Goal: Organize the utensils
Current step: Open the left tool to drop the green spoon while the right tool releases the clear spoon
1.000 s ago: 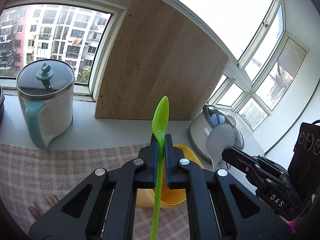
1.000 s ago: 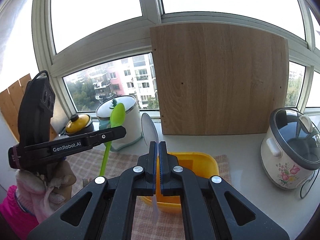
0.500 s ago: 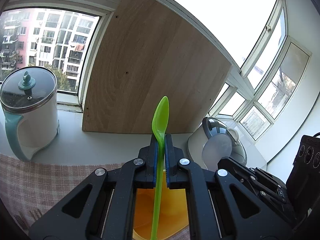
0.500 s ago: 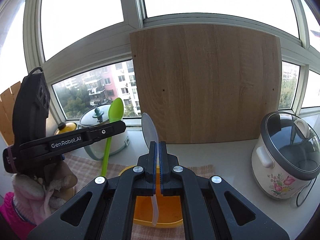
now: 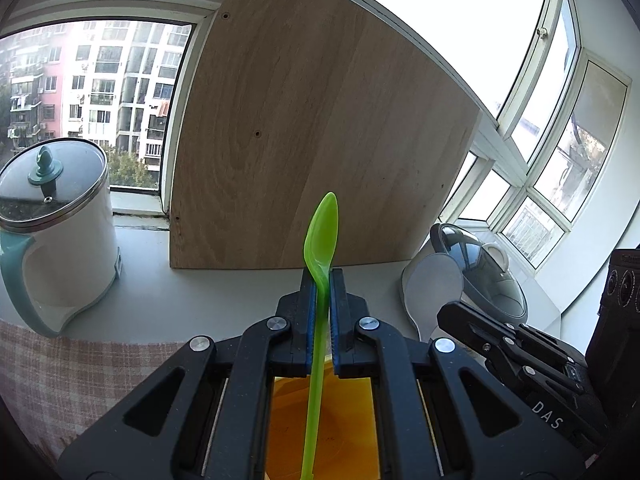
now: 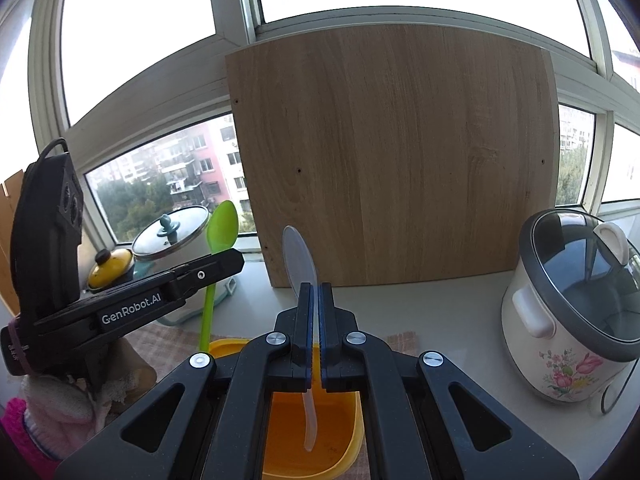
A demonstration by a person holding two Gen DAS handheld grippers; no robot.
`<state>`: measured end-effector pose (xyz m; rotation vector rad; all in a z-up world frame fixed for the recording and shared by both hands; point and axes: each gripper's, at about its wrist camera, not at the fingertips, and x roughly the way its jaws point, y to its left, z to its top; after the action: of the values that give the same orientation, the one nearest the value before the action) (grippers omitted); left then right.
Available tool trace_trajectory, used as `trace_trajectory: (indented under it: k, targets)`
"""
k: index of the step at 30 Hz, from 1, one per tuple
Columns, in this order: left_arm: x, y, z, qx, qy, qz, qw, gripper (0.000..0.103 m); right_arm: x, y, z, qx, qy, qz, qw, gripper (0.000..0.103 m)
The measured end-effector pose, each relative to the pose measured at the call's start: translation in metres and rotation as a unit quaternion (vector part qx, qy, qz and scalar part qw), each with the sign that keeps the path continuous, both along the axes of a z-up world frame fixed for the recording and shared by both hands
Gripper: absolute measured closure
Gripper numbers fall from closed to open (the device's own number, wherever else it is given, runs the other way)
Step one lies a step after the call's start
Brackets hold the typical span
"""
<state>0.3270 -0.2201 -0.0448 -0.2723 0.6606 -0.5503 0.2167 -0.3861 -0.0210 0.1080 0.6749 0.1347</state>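
Observation:
My left gripper [image 5: 321, 280] is shut on a green plastic spoon [image 5: 322, 232], bowl end up, its handle hanging over the yellow container [image 5: 324, 432]. My right gripper [image 6: 315, 294] is shut on a translucent white spoon [image 6: 298, 256], bowl end up, handle tip hanging inside the same yellow container [image 6: 312, 440]. In the right wrist view the left gripper [image 6: 224, 262] with the green spoon [image 6: 222, 232] is at the left, over the container's left rim. In the left wrist view the right gripper [image 5: 452, 314] and white spoon [image 5: 434, 284] are at the right.
A wooden board [image 6: 392, 160] leans against the window behind. A white kettle with a teal handle [image 5: 56, 232] stands at the left, a flowered rice cooker [image 6: 576, 312] at the right, a small yellow pot [image 6: 110, 270] far left. A checked cloth [image 5: 80, 380] lies under the container.
Both grippers have moved forward and down over the yellow container, each still holding its spoon; the spoon handles now hang lower into it.

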Motion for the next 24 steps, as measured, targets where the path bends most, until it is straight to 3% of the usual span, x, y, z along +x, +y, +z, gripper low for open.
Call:
trace_trajectory:
  k: [14, 15, 16, 17, 18, 19, 24]
  targets:
    - [-0.021, 0.021, -0.006, 0.005, 0.020, -0.011, 0.9997, 0.099, -0.018, 0.006, -0.013, -0.011, 0.031, -0.005, 0.999, 0.100]
    - [-0.023, 0.024, -0.005, 0.005, 0.020, -0.012, 0.9997, 0.099, -0.021, 0.008, -0.013, -0.014, 0.031, -0.006, 0.999, 0.093]
    - [-0.025, 0.026, -0.004, 0.007, 0.019, -0.012, 0.9997, 0.099, -0.023, 0.009, -0.011, -0.016, 0.029, -0.008, 0.999, 0.080]
    - [-0.027, 0.028, -0.002, 0.008, 0.018, -0.013, 0.9997, 0.092, -0.026, 0.010, -0.010, -0.017, 0.027, -0.010, 0.999, 0.071]
    - [-0.029, 0.030, -0.001, 0.010, 0.018, -0.015, 0.9997, 0.082, -0.028, 0.011, -0.008, -0.019, 0.025, -0.012, 0.999, 0.053]
    - [-0.031, 0.032, 0.001, 0.009, 0.017, -0.017, 0.9997, 0.078, -0.031, 0.012, -0.006, -0.021, 0.021, -0.014, 0.999, 0.047]
    - [-0.044, 0.040, 0.010, 0.023, 0.011, -0.026, 0.9993, 0.076, -0.044, 0.016, 0.003, -0.019, 0.017, -0.028, 0.999, 0.047]
